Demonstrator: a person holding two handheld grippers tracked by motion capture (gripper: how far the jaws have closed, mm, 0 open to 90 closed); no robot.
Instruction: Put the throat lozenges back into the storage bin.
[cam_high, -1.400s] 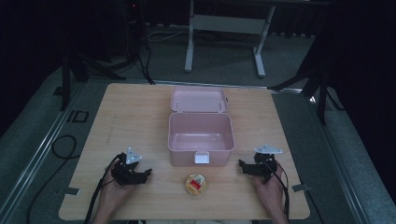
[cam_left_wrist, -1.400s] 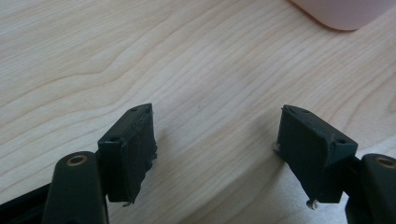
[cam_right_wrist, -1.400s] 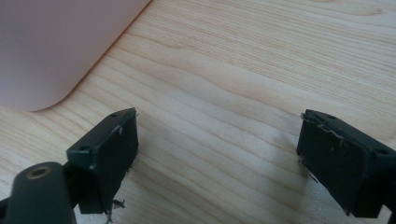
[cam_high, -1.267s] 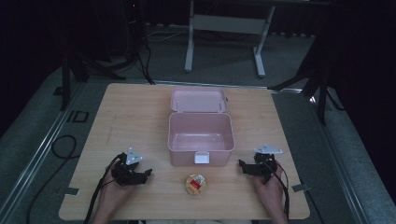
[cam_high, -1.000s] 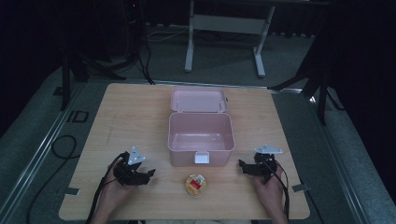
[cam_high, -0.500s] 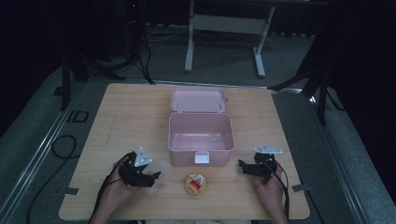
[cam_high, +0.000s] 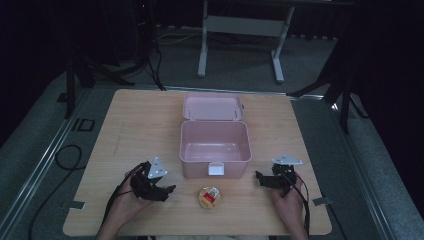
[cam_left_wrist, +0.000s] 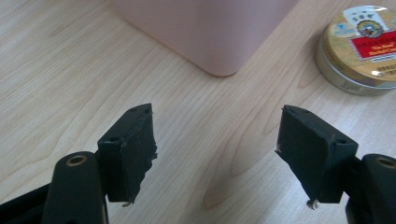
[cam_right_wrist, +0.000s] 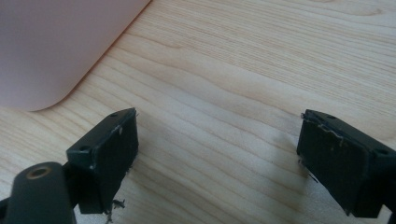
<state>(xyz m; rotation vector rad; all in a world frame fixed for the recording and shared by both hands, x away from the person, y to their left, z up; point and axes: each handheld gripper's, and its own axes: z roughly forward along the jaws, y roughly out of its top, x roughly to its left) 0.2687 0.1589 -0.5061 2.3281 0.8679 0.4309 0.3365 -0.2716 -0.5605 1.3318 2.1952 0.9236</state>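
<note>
Your left gripper (cam_high: 167, 190) has edged toward the tin (cam_high: 209, 197), jaws just opening, nothing between them; right gripper (cam_high: 260, 178) waits, jaws apart

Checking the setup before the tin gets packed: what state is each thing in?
pink box: lid open, nothing inside.
round tin: closed, flat on the table in front of the box.
left gripper: jaws apart, just been opening, nothing between them.
right gripper: jaws apart, holding nothing.

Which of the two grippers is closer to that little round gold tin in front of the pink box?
The left gripper. It sits just to the left of the round tin, jaws open and pointing at it. The right gripper lies farther off on the tin's other side.
</note>
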